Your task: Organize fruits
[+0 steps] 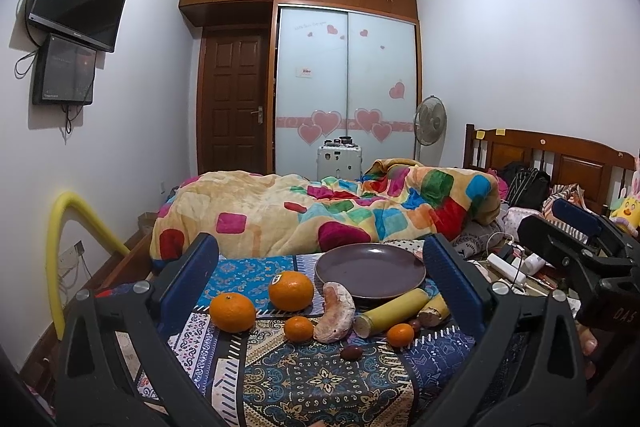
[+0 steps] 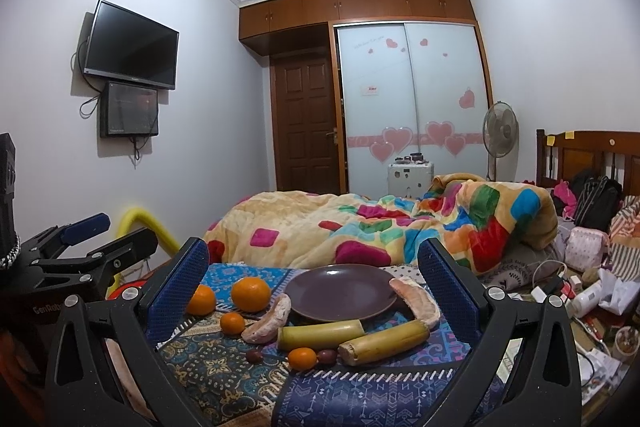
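Observation:
A dark purple plate [image 1: 370, 271] [image 2: 340, 293] sits empty on a patterned cloth [image 1: 304, 383] on the bed. In front of it lie two big oranges [image 1: 291, 290] [image 1: 232, 312], two small oranges [image 1: 298, 328] [image 1: 400, 334], pomelo segments [image 1: 335, 311] [image 2: 416, 303], two yellow sugarcane pieces [image 2: 320, 334] [image 2: 384, 346] and small dark red dates [image 1: 352, 351]. My left gripper [image 1: 320, 275] is open and empty, above the fruit. My right gripper [image 2: 314, 275] is open and empty, facing the plate. Each gripper shows at the edge of the other's view.
A colourful quilt [image 1: 328, 207] is heaped behind the plate. Cables, chargers and bottles [image 2: 576, 291] clutter the bed to the right, by the wooden headboard [image 1: 560, 159]. A yellow foam tube [image 1: 68, 247] stands by the left wall.

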A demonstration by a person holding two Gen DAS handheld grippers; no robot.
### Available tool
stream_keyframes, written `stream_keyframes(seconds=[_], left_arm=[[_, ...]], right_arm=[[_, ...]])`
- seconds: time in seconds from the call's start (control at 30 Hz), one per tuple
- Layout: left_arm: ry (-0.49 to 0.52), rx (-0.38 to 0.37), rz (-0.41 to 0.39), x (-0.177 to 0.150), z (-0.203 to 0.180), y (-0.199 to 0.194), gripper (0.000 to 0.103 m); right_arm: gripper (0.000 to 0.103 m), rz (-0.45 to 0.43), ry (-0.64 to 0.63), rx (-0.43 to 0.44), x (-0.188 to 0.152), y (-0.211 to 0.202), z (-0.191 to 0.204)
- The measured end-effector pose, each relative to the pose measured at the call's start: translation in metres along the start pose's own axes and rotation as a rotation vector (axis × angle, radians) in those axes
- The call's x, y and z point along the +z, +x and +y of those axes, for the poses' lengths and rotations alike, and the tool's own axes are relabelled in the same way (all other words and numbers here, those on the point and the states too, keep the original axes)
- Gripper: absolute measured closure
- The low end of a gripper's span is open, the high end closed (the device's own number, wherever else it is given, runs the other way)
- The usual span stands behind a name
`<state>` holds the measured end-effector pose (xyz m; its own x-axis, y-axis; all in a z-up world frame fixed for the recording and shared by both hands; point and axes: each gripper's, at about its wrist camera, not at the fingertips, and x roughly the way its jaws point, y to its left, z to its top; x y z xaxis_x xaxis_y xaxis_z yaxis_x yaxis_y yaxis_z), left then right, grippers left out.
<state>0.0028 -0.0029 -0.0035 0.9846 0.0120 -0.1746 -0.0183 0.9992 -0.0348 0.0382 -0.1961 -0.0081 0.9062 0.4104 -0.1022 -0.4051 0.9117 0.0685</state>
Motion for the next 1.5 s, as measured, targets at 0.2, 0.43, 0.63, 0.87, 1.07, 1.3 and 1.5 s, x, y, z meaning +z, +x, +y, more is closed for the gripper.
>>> stream_keyframes(seconds=[0.2,0.43,0.63,0.87,1.07,1.3,1.5], left_arm=[[0.001,0.000,-0.002,0.000,-0.001,0.000,0.000],[0.003,-0.002,-0.004,0.001,-0.001,0.000,0.000],[0.001,-0.005,-0.007,0.001,-0.004,0.000,0.000],[0.000,-0.006,-0.006,0.002,-0.005,0.001,0.000],[0.001,-0.014,0.002,0.001,-0.004,0.002,0.000],[0.018,-0.002,0.043,-0.008,0.003,0.014,0.000],[0.027,0.026,0.105,-0.011,0.028,0.035,0.000]], right_arm=[[0.000,-0.003,-0.003,-0.002,0.001,0.000,0.001],[0.000,-0.006,-0.002,-0.001,0.002,0.000,0.001],[0.000,-0.007,-0.001,0.001,0.003,-0.001,0.002],[0.000,-0.011,-0.002,0.002,0.004,-0.002,0.002],[0.000,-0.009,-0.003,-0.006,0.003,0.000,0.003],[0.000,0.035,-0.004,-0.034,-0.007,0.013,-0.005],[0.000,0.148,-0.066,-0.103,-0.027,0.038,-0.018]])
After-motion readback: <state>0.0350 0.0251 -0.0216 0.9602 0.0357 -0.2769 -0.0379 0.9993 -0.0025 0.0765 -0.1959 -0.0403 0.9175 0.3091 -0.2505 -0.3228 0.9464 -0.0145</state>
